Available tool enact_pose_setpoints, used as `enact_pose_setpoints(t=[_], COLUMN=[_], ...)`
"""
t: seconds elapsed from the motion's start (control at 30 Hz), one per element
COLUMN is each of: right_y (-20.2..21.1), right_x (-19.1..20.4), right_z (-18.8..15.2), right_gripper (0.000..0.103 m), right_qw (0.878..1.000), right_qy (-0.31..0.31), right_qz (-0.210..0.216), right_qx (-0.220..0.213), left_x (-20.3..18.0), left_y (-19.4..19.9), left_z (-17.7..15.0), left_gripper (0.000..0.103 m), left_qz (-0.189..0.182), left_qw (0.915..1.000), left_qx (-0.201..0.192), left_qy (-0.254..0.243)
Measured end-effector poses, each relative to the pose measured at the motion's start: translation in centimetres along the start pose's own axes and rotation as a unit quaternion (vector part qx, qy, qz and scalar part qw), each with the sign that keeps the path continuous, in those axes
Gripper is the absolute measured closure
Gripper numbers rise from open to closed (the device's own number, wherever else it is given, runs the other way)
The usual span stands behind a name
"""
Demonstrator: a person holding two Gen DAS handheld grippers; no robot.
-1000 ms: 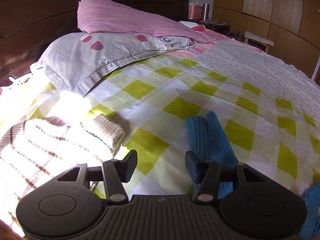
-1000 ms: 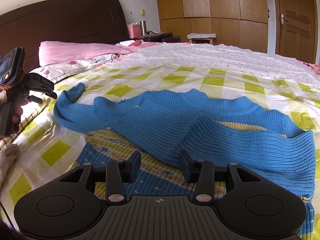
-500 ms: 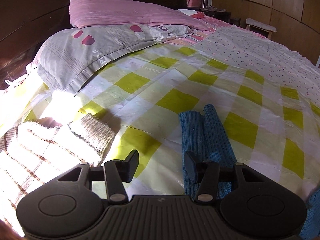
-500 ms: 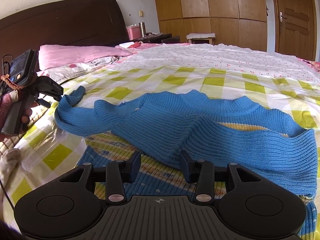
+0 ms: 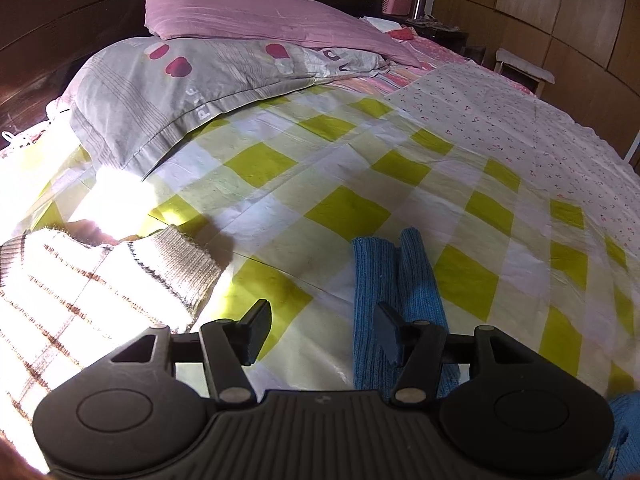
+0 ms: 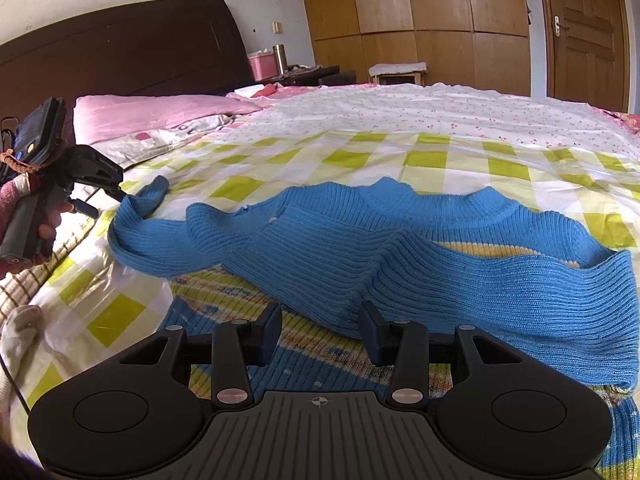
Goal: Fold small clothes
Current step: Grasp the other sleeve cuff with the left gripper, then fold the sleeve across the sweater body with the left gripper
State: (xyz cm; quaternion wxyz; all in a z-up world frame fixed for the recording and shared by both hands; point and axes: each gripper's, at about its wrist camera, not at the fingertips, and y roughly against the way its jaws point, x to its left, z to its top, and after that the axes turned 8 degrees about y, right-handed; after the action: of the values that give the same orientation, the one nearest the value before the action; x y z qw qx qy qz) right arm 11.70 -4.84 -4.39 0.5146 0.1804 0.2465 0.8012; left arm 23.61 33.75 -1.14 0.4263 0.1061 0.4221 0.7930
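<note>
A: What fills the views?
B: A bed under a yellow-checked sheet, with 2 pillows at the dark headboard.

A: And the sweater?
B: The blue sweater lies spread across the sheet, collar away from the right camera, 1 sleeve stretched out toward the left side. A striped beige knit lies near it, at the bed's edge.

A: The left tongs?
B: The left tongs have just been opening. They hang over the sleeve's end, 1 finger above the blue knit, the other above bare sheet, pads pressing nothing. From the right camera, their tip sits just at the sleeve end.

A: The right tongs?
B: The right tongs are parted and empty, low over the sweater's patterned hem.
</note>
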Motion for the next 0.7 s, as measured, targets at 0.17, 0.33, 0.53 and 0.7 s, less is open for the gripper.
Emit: enact_pose_setpoints(t=[0.17, 0.33, 0.53, 0.7], right_y=[0.1, 0.3, 0.5, 1.1], right_x=[0.0, -0.2, -0.4, -0.5], right_z=[0.0, 0.0, 0.1, 0.4], right_gripper=[0.061, 0.061, 0.061, 0.061], right_qw=[1.0, 1.0, 1.0, 1.0], right_qy=[0.001, 0.0, -0.006, -0.013], right_qz=[0.0, -0.001, 0.001, 0.004], right_qx=[0.0, -0.001, -0.005, -0.015], left_x=[-1.4, -2.0, -0.6, 0.1], left_y=[0.1, -0.9, -1.0, 1.3], left_z=[-0.5, -1.2, -0.8, -0.8], left_gripper=[0.042, 0.048, 0.088, 0.09], left_qz=[0.01, 0.028, 0.004, -0.04], left_qw=[0.9993, 0.9987, 0.9998, 0.9985], left_qx=[-0.013, -0.004, 0.02, 0.017], left_qy=[-0.034, -0.043, 0.007, 0.033])
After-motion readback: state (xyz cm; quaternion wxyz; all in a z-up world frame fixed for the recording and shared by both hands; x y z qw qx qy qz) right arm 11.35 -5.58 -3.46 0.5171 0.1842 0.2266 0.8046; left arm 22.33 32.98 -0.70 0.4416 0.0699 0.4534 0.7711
